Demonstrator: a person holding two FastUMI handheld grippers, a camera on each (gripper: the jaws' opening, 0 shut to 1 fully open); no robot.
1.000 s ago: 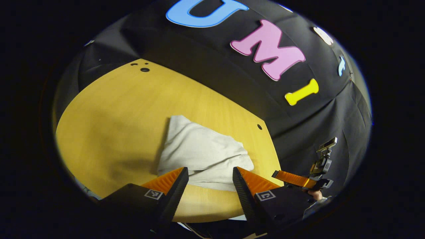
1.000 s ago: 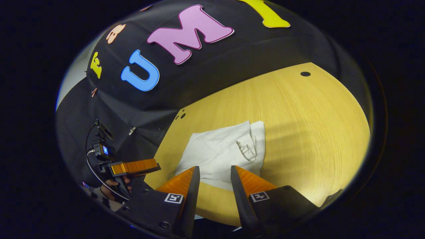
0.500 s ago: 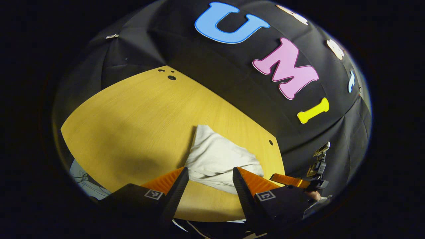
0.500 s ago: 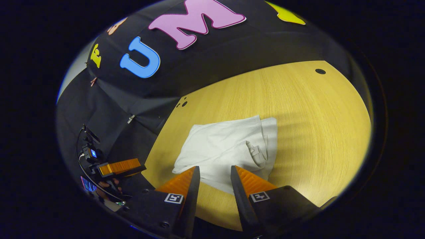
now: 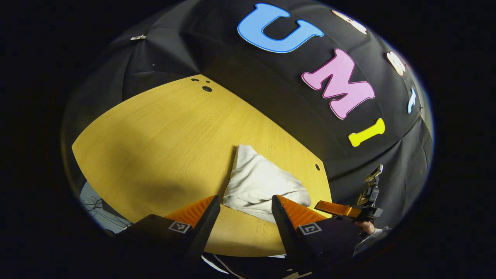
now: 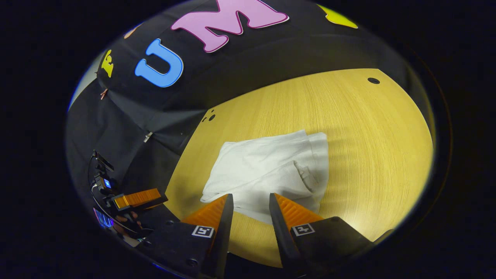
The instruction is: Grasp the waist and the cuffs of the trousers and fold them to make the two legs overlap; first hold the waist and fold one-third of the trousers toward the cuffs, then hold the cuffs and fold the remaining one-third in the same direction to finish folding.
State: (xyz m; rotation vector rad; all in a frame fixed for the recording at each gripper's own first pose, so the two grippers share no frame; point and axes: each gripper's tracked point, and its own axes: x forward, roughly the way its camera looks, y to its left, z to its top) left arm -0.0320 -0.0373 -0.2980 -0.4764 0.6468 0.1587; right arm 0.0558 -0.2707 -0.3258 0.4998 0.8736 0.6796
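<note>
White trousers (image 5: 263, 184) lie folded into a compact bundle near the right end of the wooden table (image 5: 155, 147). In the right gripper view the trousers (image 6: 271, 170) show as a stacked rectangle with a rumpled flap on top. My left gripper (image 5: 246, 203) hangs open above the table's near edge, just short of the bundle, holding nothing. My right gripper (image 6: 250, 201) stands open with a narrower gap, its tips over the bundle's near edge without pressing on it. The right gripper (image 5: 337, 209) also appears off the table's right end, and the left gripper (image 6: 137, 198) off the left end.
The table (image 6: 368, 147) has small round holes (image 5: 206, 88) at its far corners. The black cloth wall (image 5: 252, 89) runs close behind the table. A person's hand (image 5: 364, 226) holds the far gripper. Cables (image 5: 97, 201) lie on the floor below the near edge.
Both grippers have drawn back and turned slightly away from the bundle. The trousers lie still on the table. Neither gripper's opening has changed.
</note>
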